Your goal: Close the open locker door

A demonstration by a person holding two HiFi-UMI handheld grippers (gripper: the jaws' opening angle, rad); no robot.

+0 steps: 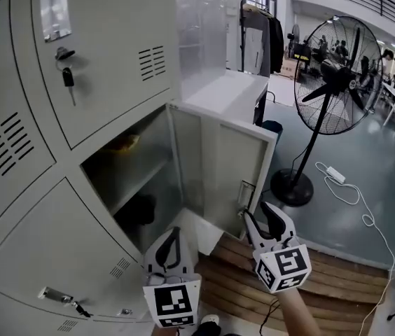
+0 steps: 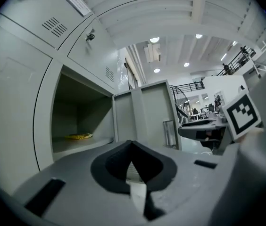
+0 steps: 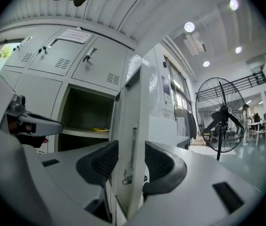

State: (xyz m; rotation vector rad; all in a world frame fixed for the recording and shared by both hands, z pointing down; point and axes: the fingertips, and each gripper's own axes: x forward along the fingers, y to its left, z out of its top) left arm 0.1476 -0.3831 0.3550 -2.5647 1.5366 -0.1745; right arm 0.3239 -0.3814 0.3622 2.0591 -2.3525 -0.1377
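A yellow object [image 2: 78, 136] lies on the locker shelf [image 2: 83, 145].

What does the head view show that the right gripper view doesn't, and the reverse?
Head view only: a white power strip on the floor and brown wooden planks underfoot. Right gripper view only: round ceiling lights, and the edge of the open grey metal locker door standing between the right gripper's open jaws. Both: that door, the black pedestal fan and a yellow item on the locker shelf.
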